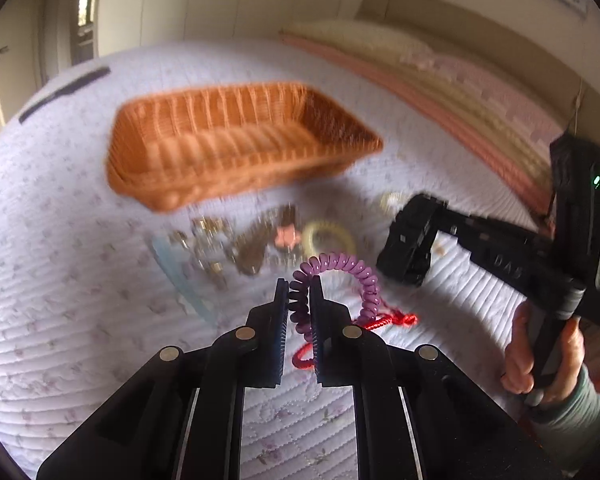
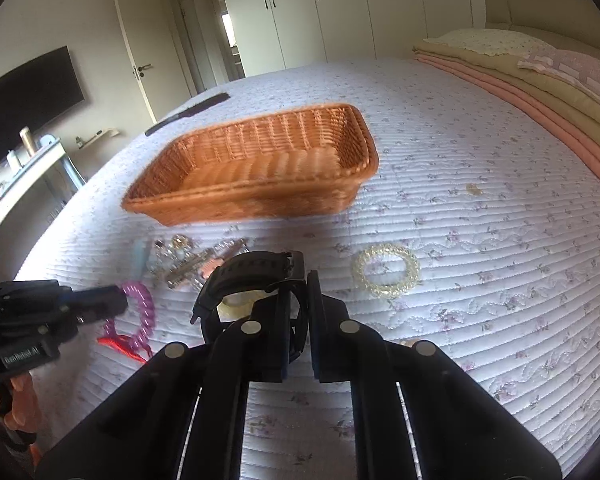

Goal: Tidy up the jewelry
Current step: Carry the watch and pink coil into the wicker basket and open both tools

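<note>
1. Left gripper (image 1: 299, 294), nearest, is clamped on the purple coil bracelet (image 1: 352, 268); right gripper (image 2: 299, 292) is clamped on the black watch (image 2: 248, 276).
2. Wicker basket (image 2: 356, 136), mid-bed, looks empty: nothing sorted yet.
3. Clear bead bracelet (image 2: 386, 270), red cord (image 1: 396, 317) and hair clips (image 2: 188, 260) remain on the bedspread (image 2: 480, 220) beside the basket's near side.

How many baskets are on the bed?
1. The orange wicker basket sits on the quilted bedspread, beyond the scattered jewelry. No other basket shows in either view, though parts of the bed are out of frame.
</note>
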The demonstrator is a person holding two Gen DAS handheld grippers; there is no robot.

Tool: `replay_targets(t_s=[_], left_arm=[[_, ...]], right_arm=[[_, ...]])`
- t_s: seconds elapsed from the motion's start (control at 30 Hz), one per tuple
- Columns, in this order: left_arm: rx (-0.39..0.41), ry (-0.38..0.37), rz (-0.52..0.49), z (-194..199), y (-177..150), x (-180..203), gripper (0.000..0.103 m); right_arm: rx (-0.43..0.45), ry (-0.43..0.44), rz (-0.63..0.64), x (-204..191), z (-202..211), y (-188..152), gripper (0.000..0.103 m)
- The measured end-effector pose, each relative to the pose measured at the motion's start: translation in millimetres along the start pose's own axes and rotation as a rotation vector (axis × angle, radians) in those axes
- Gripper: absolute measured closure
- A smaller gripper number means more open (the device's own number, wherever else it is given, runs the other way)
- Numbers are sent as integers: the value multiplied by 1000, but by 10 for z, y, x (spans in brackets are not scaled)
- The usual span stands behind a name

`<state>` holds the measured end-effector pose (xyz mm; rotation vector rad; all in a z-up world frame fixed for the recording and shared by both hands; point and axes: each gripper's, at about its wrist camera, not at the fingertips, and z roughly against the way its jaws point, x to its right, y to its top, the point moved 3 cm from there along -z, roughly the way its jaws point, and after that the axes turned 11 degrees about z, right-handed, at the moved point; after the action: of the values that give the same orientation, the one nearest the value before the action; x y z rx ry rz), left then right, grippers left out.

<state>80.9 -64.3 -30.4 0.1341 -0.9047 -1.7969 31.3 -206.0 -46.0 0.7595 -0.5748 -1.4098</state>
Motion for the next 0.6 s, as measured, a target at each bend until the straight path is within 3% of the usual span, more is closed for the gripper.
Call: replay_targets(t_s=[0.13, 0.2, 0.27, 0.43, 0.6], left_arm=[[148, 10, 4, 367, 233, 32, 94], [285, 84, -21, 551, 342, 91, 94], [325, 99, -17, 631, 428, 106, 94], [306, 63, 69, 452, 667, -58, 94], [263, 90, 132, 71, 1052, -347, 94]], right_arm=[[76, 2, 19, -35, 225, 278, 96], [119, -7, 36, -53, 325, 437, 96], [151, -34, 70, -90, 384, 580, 96], [135, -48, 96, -79, 223, 855, 96], [59, -35, 76, 46, -302, 1237, 96]])
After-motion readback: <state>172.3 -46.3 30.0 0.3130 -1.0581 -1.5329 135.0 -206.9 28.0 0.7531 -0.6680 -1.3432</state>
